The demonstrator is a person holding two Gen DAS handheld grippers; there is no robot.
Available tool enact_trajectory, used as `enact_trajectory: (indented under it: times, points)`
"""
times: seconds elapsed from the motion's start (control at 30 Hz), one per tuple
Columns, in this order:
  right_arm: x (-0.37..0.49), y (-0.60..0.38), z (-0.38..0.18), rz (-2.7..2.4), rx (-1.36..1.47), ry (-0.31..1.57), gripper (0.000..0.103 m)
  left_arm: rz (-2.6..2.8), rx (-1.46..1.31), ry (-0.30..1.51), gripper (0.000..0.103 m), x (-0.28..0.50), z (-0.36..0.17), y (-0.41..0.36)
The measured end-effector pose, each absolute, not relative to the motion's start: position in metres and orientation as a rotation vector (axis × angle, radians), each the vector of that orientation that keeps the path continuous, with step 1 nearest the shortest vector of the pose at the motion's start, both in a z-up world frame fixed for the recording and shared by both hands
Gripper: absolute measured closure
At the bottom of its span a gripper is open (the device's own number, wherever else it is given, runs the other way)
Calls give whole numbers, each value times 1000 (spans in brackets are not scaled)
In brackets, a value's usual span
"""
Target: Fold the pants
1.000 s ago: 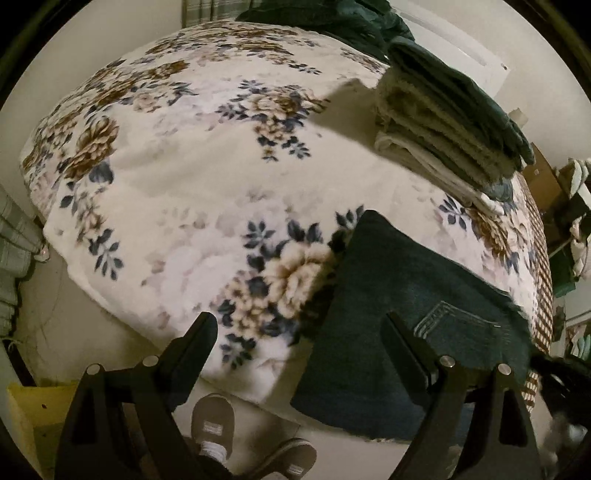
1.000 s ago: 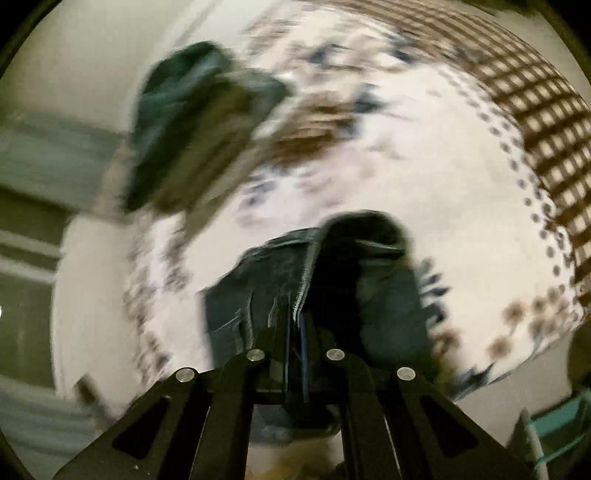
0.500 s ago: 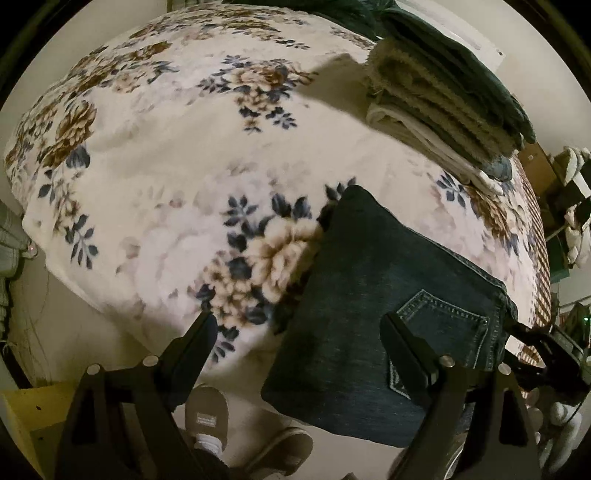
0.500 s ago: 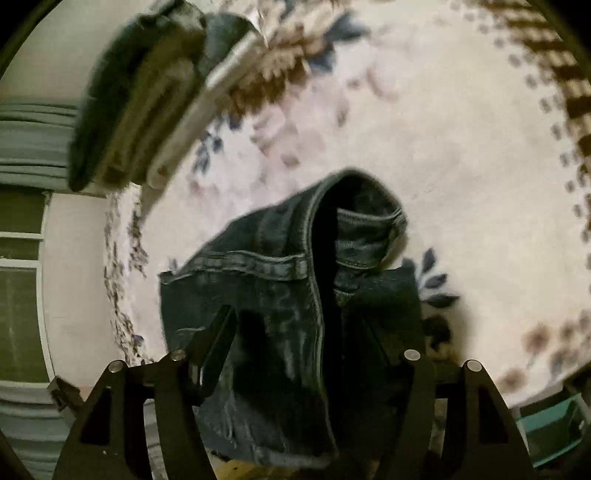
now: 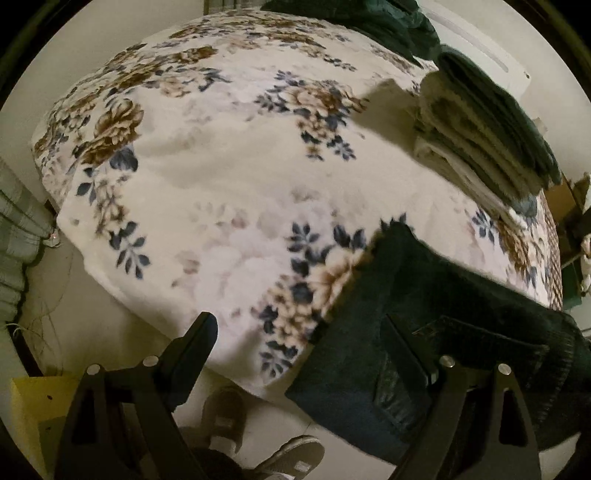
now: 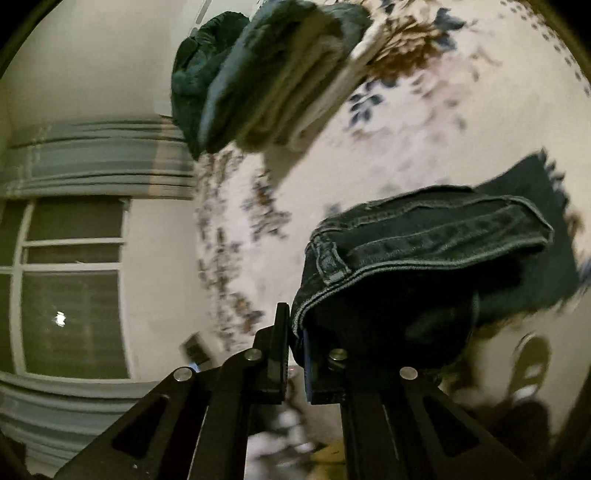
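The dark blue jeans (image 5: 417,314) lie folded at the near right edge of the floral bed (image 5: 229,177), partly hanging over it. My left gripper (image 5: 299,328) is open and empty, held above the bed's edge just left of the jeans. My right gripper (image 6: 295,332) is shut on the jeans' waistband (image 6: 424,240) and holds that end lifted off the bed; the rest of the jeans (image 6: 532,236) trails behind on the blanket.
A stack of folded pants and towels (image 5: 484,136) sits at the far right of the bed, also in the right wrist view (image 6: 280,74). A dark bundle (image 5: 369,22) lies behind it. Slippered feet (image 5: 229,417) and a yellow box (image 5: 33,417) are on the floor below. A window (image 6: 70,288) is to the left.
My right gripper went from open over the jeans to shut on the waistband and has lifted it. The left gripper stayed open and drifted a little.
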State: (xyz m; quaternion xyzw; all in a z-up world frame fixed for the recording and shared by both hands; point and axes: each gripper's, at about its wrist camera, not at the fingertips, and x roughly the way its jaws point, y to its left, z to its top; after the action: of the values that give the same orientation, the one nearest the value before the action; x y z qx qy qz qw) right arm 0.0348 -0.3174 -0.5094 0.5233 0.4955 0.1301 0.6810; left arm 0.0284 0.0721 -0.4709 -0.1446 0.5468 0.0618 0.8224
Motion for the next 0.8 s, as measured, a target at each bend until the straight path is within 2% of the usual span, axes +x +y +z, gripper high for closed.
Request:
enact_trajectory:
  times: [0.2, 0.47, 0.53, 0.57, 0.6, 0.8]
  points:
    - [36, -356, -515, 164, 1335, 1075, 97, 111, -304, 1138, 13, 33, -468, 66]
    - [41, -493, -616, -282, 1310, 1174, 94, 77, -327, 1150, 13, 32, -476, 49]
    - [38, -503, -615, -252, 1316, 1171, 83, 70, -312, 1152, 13, 31, -477, 44]
    - [38, -501, -608, -190, 1295, 1150, 60, 66, -307, 1155, 13, 30, -478, 42]
    - [38, -499, -606, -152, 1261, 1151, 42, 62, -302, 1159, 13, 29, -479, 40]
    - [51, -440, -613, 46, 974, 1305, 40, 52, -279, 1184, 13, 24, -485, 33]
